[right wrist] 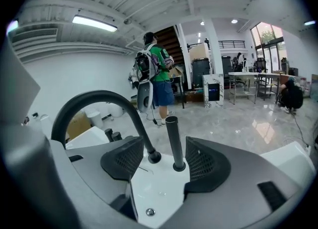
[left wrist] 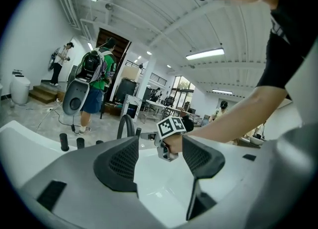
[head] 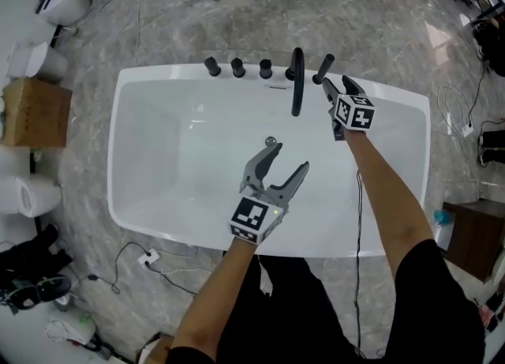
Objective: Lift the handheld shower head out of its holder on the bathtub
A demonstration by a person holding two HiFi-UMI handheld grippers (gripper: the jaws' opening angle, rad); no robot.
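Right gripper view: a slim black cylindrical handheld shower head [right wrist: 173,138] is seen upright in its holder on the white bathtub [right wrist: 159,193] rim, framed untouched between the spread jaws of the right gripper [right wrist: 166,162]. The approach step is judged unfinished; a further advance, then closure on the stem, is called for. The left gripper [head: 288,159] is held spread and empty over the tub.

Floor: the grey marble floor [head: 355,15] is carrying your white bathtub [head: 158,74], a cardboard box [head: 33,111] off its left end and a power strip [head: 148,258] near its front corner.
Far rim: you are facing three black knobs [head: 237,67], the arched spout [head: 297,82] and the handheld shower head [head: 323,69], all standing in a row.
Basin: a round drain [head: 271,142] is sitting in the bottom.
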